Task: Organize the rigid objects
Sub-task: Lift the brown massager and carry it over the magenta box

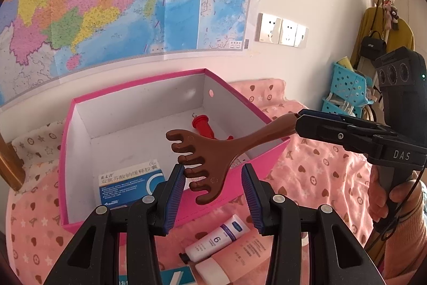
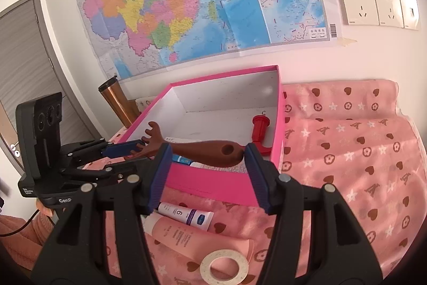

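The step in hand is stowing the brown massager (image 1: 213, 151) in the pink box (image 1: 208, 207). The massager hangs in the air, roughly level, above the box's near wall. Its toothed head points towards the left hand-held gripper (image 1: 213, 168) and its handle runs off to the right hand-held gripper (image 1: 299, 119).

The handle end sits between the right one's pads. In the right wrist view it spans the gap, its tip touching one pad while the other pad overlaps it near the neck. Since nothing else bears the massager, the right hand-held gripper is judged to be grasping it.

The left one is released, with its jaws wide. One tooth of the head touches a pad (image 1: 176, 188), while the other pad stands just clear of the neck.

Already in the box are a red piece (image 1: 202, 126) near the far corner and a blue-and-white carton (image 1: 128, 183) by the near wall. Outside, on the pink cloth (image 1: 315, 178) just in front of the box, lie a white tube (image 1: 216, 237), a pink tube (image 1: 234, 258) and a tape ring (image 2: 224, 267).

The next move probably calls for carrying the massager a little further over the wall. It would then be lowered onto the bare floor between the carton and the red piece, with the right jaws parted only once it rests. The left jaws should keep off the teeth so the head does not snag.
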Demonstrator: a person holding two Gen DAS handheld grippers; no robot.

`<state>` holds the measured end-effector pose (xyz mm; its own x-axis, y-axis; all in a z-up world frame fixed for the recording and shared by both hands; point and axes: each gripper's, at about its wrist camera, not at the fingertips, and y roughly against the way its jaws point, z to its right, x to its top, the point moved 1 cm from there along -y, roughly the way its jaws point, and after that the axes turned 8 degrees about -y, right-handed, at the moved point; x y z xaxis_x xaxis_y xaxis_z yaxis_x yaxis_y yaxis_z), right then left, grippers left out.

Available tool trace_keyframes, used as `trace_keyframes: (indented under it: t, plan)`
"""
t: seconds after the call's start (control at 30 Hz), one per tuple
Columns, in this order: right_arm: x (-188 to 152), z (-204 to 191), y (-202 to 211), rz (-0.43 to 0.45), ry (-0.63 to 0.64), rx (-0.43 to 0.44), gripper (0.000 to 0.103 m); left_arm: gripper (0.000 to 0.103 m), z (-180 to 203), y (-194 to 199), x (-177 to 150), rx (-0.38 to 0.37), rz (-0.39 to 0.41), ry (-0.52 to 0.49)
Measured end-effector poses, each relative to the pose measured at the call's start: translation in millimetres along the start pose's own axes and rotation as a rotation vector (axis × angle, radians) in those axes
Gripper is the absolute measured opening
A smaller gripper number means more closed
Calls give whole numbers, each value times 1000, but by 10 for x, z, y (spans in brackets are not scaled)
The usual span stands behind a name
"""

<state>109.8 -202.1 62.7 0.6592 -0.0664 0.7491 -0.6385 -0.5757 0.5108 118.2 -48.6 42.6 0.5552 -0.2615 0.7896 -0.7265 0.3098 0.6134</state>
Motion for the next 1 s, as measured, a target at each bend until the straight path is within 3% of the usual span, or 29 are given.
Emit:
trace_keyframes:
  t: [1.0]
  plan:
    - [127, 202, -414, -67, -12, -60, 59, 43, -173, -396, 91, 2, -68, 35]
